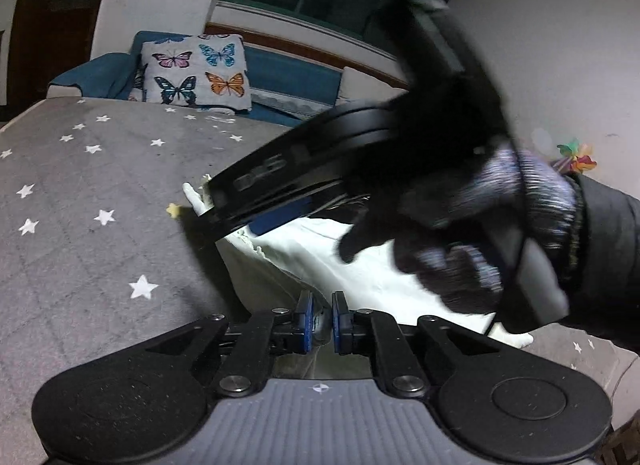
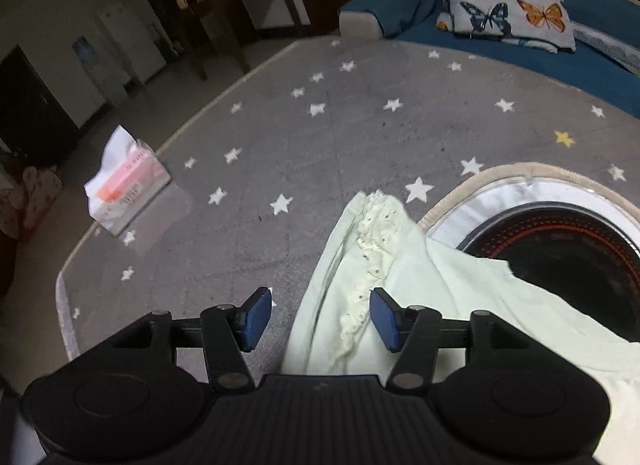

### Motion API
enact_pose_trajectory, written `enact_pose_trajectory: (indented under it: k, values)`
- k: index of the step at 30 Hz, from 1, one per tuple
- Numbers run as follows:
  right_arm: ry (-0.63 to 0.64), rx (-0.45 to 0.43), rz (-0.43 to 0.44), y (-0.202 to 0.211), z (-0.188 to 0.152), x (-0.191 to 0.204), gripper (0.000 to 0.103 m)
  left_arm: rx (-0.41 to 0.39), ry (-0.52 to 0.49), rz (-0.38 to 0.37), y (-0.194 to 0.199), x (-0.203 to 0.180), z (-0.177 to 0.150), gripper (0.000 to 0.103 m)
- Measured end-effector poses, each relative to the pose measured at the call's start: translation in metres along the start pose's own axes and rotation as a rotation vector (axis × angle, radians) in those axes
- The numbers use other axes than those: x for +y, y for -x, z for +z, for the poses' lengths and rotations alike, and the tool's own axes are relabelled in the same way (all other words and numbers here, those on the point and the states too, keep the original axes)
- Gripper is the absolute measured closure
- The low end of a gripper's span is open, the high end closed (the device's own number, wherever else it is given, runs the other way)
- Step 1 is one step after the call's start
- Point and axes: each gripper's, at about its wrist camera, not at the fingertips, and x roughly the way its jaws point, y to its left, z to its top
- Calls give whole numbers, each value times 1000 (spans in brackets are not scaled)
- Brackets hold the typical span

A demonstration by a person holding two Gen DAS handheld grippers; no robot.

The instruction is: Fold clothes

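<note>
Pink tissue pack (image 2: 127,181) with white tissue sticking out on top.

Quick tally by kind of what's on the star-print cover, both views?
Pale green garment: 1
Tissue pack: 1
Round black heater in the cover's cutout: 1
Grippers over it: 2, left gripper and right gripper
Total: 5

Garment (image 2: 400,297) lies on starred cover (image 2: 320,145), tissue pack (image 2: 124,181) far left.
</note>
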Motion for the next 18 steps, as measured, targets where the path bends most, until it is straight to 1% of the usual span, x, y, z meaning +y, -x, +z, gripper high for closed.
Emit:
enact_pose_trajectory:
  k: [2, 4, 5, 6, 8, 9, 10, 11, 12, 13, 17, 18]
  values:
    - [4, 16, -29, -9, 1, 4, 49, 2, -1, -8, -2, -2, 0, 93]
    - [0, 14, -47, -10, -2, 2, 60, 2, -5, -17, -2, -4, 1, 92]
    - [-3, 12, -56, -11, -4, 1, 74, 3, -7, -21, -3, -5, 1, 92]
    - [-5, 11, -64, -11, -5, 1, 84, 1, -10, -27, -2, -6, 1, 92]
    - [-10, 9, -82, -12, -8, -1, 89, -3, -16, -42, 0, -7, 1, 91]
    - [-21, -9, -77, -7, -10, -4, 91, -7, -19, -48, 2, -8, 0, 88]
    - [-29, -22, -73, -3, -11, -6, 92, -12, -23, -54, 4, -9, 0, 82]
    - [-53, -41, -63, 5, -13, -12, 93, -19, -27, -62, 7, -9, 0, 78]
    - [-77, -59, -53, 12, -15, -18, 93, -27, -32, -66, 9, -10, 0, 70]
    - [-101, -77, -42, 20, -17, -23, 93, -34, -37, -66, 12, -10, -1, 60]
    - [-189, -141, -8, 52, -28, -50, 94, -58, -46, -67, 22, -13, -1, 45]
    - [-213, -158, -1, 60, -33, -57, 94, -59, -45, -62, 22, -14, -1, 37]
